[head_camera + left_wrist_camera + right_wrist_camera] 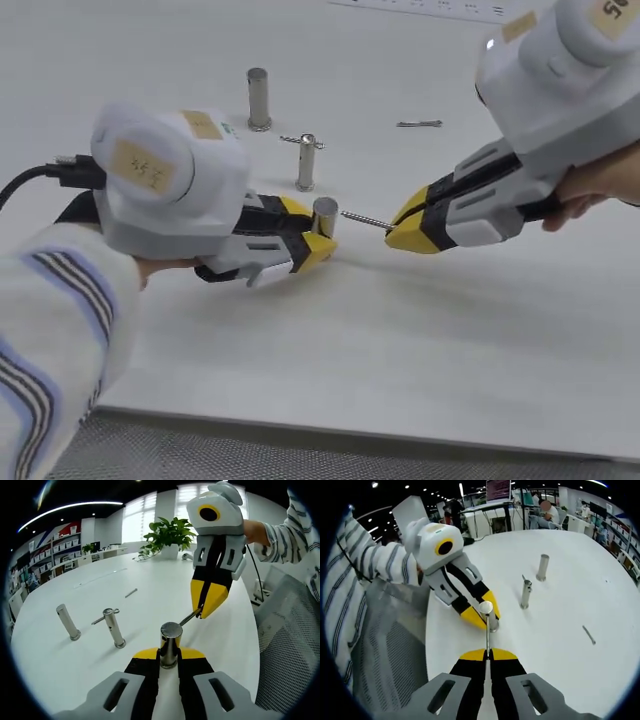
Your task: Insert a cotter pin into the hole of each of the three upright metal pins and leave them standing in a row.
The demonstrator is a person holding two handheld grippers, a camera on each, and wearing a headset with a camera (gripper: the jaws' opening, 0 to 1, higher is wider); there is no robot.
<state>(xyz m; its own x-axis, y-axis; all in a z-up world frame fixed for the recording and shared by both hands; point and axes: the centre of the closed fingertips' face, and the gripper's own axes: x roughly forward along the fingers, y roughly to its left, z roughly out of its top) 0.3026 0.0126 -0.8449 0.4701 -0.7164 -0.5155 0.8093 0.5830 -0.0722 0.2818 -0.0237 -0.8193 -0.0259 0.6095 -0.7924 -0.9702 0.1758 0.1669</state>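
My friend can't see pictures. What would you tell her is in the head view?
On a white table, the left gripper clamps an upright metal pin while the right gripper points a cotter pin at its top. Behind stand a second pin with an inserted cotter pin and a third pin without; a spare cotter pin lies nearby.

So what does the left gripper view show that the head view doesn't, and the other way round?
Left gripper view: a potted plant and wall shelves beyond the table. Head view: the person's left sleeve and the black cable behind the left tool. Both: the left tool clamping the nearest metal pin, the right tool holding a cotter pin toward its upper end, the middle pin already fitted, the far pin bare, and a loose cotter pin.
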